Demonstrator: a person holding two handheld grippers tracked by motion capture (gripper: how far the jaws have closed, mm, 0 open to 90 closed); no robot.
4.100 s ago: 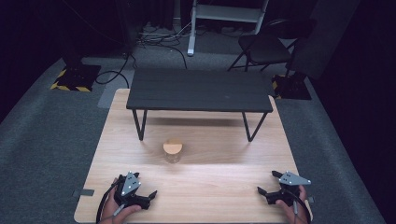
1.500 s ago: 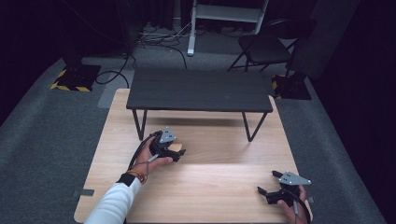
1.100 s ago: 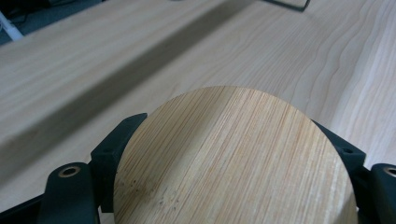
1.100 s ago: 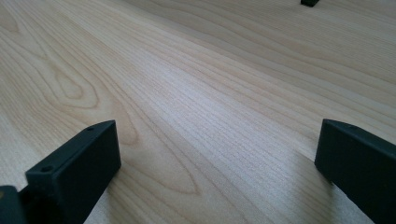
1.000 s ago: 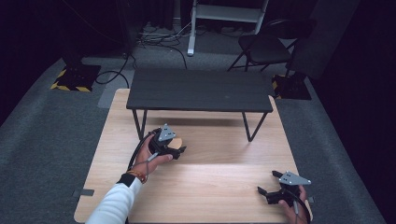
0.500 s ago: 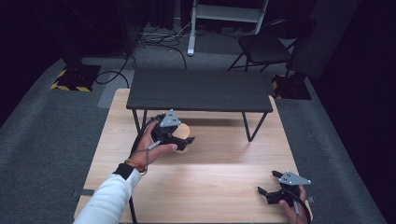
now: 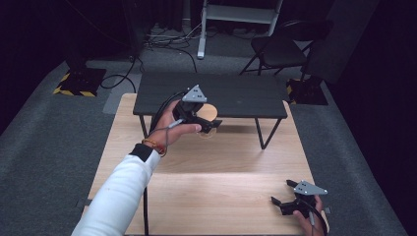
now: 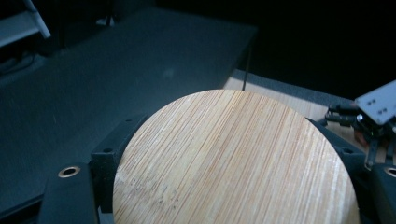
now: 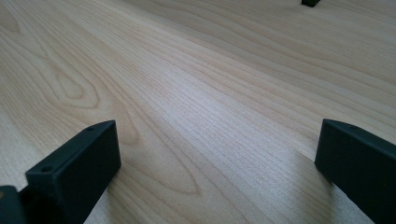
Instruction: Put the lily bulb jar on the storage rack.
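A round piece with a pale bamboo top [image 7: 210,111] hangs in the air at the front edge of the small black table [image 7: 246,93]. My left gripper [image 7: 209,125] is shut on it, held by a hand in a white sleeve. In the left gripper view the bamboo disc [image 8: 233,158] sits between the two black jaws, above the dark table top [image 8: 116,84]. What lies under the disc is hidden. My right gripper [image 7: 282,204] rests on the light wooden tabletop [image 7: 221,196] at the front right, open, with bare wood [image 9: 215,116] between its fingers [image 9: 74,163].
The black table stands on thin legs [image 7: 263,135] across the back half of the wooden top. Behind it on the grey carpet are a folding chair [image 7: 280,49], a white stand [image 7: 201,46], cables [image 7: 162,42] and black-and-yellow plates [image 7: 78,81]. The right gripper [image 8: 373,112] shows far off.
The left hand has risen and moved away from me with the round bamboo-topped piece, from just above the wooden top to the black table's front edge. The right gripper has stayed put.
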